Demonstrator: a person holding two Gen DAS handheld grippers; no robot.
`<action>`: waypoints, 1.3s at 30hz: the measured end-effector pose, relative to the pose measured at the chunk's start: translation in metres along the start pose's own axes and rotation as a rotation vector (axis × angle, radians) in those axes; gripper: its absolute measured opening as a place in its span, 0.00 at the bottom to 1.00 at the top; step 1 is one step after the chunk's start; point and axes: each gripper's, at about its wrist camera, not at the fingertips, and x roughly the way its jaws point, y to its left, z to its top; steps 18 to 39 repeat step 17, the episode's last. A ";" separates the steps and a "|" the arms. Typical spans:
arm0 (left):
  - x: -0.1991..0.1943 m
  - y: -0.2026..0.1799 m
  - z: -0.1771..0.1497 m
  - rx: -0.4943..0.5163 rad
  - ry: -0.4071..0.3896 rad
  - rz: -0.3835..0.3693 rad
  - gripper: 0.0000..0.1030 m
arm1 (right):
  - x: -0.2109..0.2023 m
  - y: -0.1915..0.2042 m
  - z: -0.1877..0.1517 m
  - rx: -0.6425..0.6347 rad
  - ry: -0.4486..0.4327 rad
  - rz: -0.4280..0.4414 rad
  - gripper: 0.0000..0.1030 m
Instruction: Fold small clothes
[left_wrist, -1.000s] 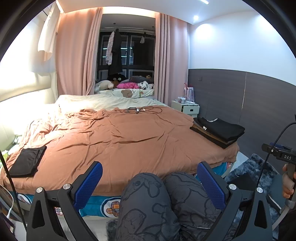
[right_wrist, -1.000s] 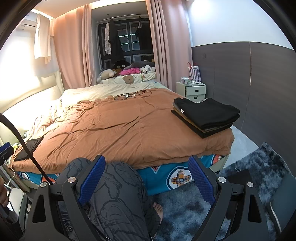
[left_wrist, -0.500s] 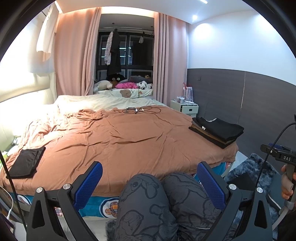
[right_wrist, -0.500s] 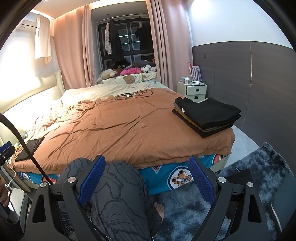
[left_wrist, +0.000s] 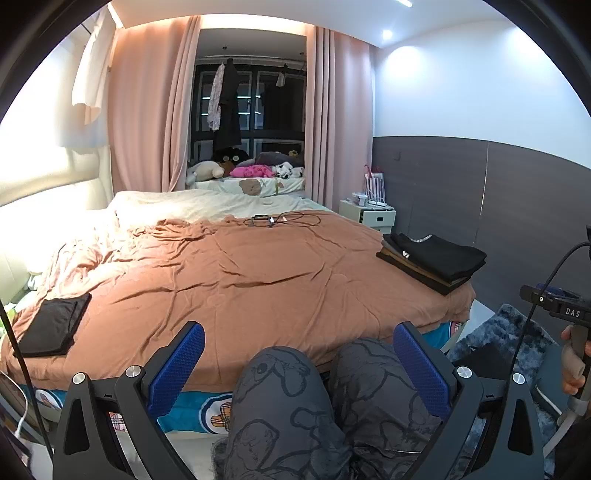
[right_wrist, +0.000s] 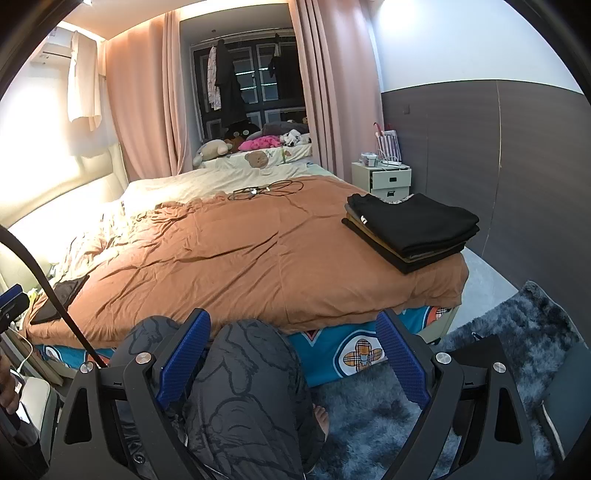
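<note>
Left tongs (left_wrist: 298, 363) spread (empty); right tongs (right_wrist: 293, 352) spread; folded stack (right_wrist: 413, 229) on bed (right_wrist: 240, 254).

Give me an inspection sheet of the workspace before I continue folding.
Surface: bed with brown cover, wrinkled, middle bare.
Job's things: stack of folded clothes at the right corner; single folded dark garment at the left edge.
Clutter: nothing seen in the middle.
Grippers: left gripper and right gripper both open, jaws empty, over the person's knees.
Cables: tangled cords at the far side of the cover.
Surroundings: nightstand, pink curtains, shaggy rug.
</note>
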 end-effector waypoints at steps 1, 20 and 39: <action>-0.001 0.000 0.000 0.002 -0.001 0.000 1.00 | 0.000 0.000 0.000 0.000 0.000 0.000 0.88; -0.004 0.000 0.000 0.003 -0.006 0.000 1.00 | -0.003 -0.002 -0.001 -0.008 -0.003 0.001 0.88; -0.004 0.000 0.000 0.003 -0.006 0.000 1.00 | -0.003 -0.002 -0.001 -0.008 -0.003 0.001 0.88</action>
